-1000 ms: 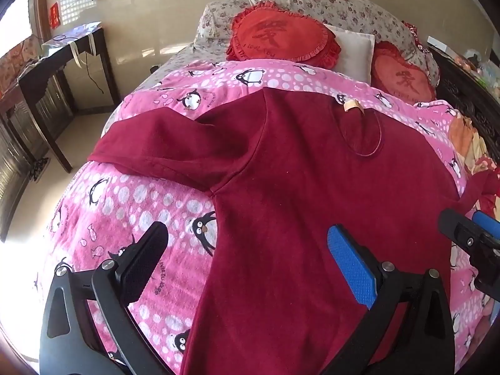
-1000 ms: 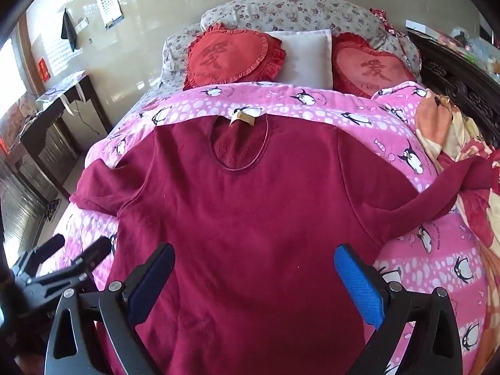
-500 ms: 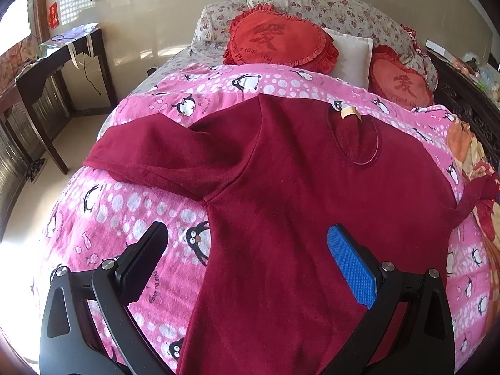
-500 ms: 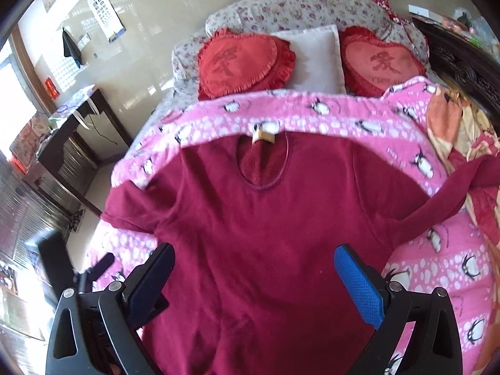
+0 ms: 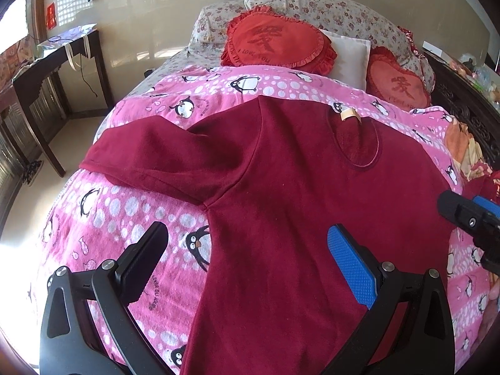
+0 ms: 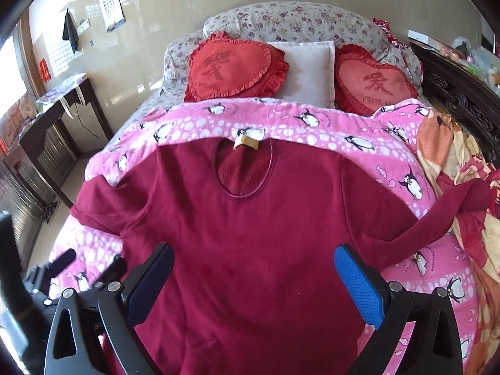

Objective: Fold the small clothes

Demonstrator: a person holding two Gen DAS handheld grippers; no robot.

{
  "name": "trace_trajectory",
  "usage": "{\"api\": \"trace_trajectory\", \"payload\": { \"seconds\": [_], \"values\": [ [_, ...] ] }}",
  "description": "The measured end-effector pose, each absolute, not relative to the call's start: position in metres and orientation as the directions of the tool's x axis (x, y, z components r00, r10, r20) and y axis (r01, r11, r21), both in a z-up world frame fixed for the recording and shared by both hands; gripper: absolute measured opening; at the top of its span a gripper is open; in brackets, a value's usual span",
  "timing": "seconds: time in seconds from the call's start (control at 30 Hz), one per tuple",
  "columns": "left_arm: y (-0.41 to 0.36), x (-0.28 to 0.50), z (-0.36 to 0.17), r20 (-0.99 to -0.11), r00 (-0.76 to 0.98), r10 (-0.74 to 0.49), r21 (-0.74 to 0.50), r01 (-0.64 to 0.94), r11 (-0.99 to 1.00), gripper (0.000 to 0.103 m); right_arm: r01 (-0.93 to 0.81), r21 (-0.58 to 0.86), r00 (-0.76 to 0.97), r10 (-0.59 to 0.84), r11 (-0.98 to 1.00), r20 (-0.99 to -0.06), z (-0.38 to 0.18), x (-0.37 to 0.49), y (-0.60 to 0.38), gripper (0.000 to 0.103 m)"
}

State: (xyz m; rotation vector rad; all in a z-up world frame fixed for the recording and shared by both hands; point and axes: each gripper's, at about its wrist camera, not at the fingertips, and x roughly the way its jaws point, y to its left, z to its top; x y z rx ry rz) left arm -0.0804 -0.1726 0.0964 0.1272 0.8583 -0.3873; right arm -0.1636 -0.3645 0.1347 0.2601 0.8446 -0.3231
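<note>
One dark red top [image 5: 297,193] lies flat on the pink blanket [image 5: 125,218], sleeve outspread, under the left tool [image 5: 247,256], gaping and empty. Right view: top [image 6: 250,234] beneath right tool [image 6: 253,265], likewise wide and empty.

open pink blanket [image 6: 312,125] around the spread sweater [image 6: 250,234], pillows [image 6: 237,65] crowd the far end, crumpled bedding [image 6: 453,162] right
</note>
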Motion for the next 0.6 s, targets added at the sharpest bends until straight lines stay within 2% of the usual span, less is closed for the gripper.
{"api": "trace_trajectory", "payload": {
  "seconds": [0.33,0.6],
  "values": [
    [-0.173,-0.065,0.086,-0.761,0.577,-0.297,-0.069,0.384,0.921,0.103,0.423,0.105,0.562,-0.170,0.900,-0.810,0.100,-0.149,-0.366,0.102],
    [-0.176,-0.052,0.073,-0.776,0.567,-0.277,-0.067,0.363,0.930,0.103,0.437,0.102,0.561,-0.181,0.894,-0.808,0.085,-0.138,-0.368,0.102]
  ]
}}
